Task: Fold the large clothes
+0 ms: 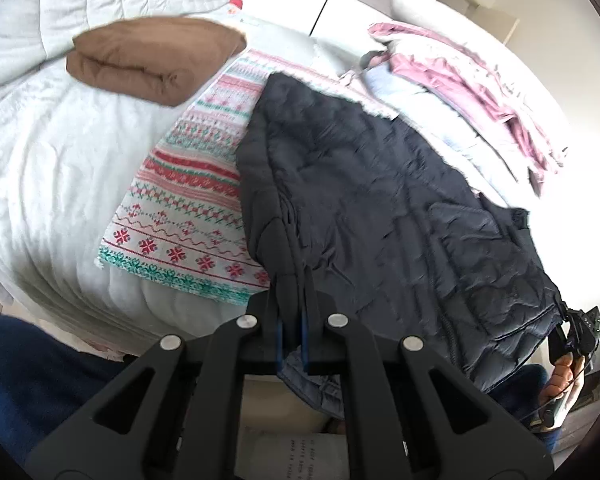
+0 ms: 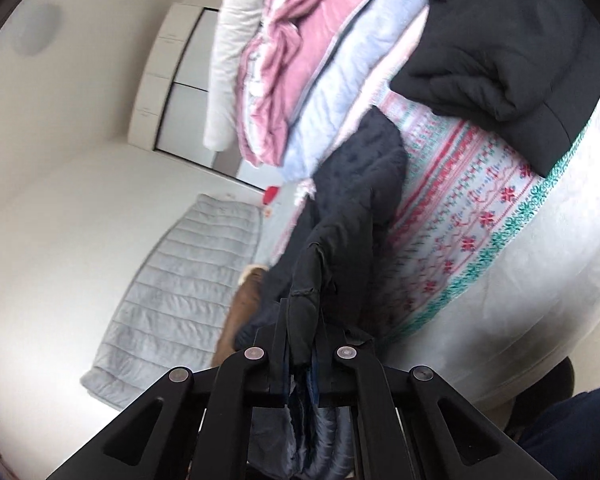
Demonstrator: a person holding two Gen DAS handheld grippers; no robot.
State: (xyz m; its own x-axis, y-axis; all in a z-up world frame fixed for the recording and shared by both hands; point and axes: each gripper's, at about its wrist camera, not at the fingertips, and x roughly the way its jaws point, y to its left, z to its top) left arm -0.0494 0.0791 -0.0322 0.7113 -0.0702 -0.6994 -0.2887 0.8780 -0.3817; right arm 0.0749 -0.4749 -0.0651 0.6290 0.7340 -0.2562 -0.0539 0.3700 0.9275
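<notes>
We work over the bed [image 1: 60,152], which spreads ahead of both claws under its white quilt. On it, ahead of the left claw [image 1: 292,300], lies the patterned knit blanket [image 1: 188,208] with red and green bands, and across this blanket lies the navy quilted jacket [image 1: 380,184], the large garment we are folding. Its lower hem is nearest to us and hangs a little past the bed edge, while its far part rests on the blanket.

The left claw is clamped on one corner of the hem, with the fabric pinched between its blue pads. The right claw [image 2: 300,336] is clamped on the other corner, and a ridge of dark fabric rises out from between its fingers. In the left view we also see the right claw [image 1: 576,328] far to the side, at the jacket's other corner, held by a hand [image 1: 566,376].

We judge that the step in hand is to carry the hem up and forward over the body of the jacket. To do it well, we should keep both claws level with each other and the hem stretched between them, so the padded cloth does not sag in the middle. The jacket looks slippery and thick, so the grip must stay firm until the hem lies flat.

Farther ahead of the left claw, a folded brown garment [image 1: 152,60] and a pile of pink clothes [image 1: 472,80] should stay undisturbed.
</notes>
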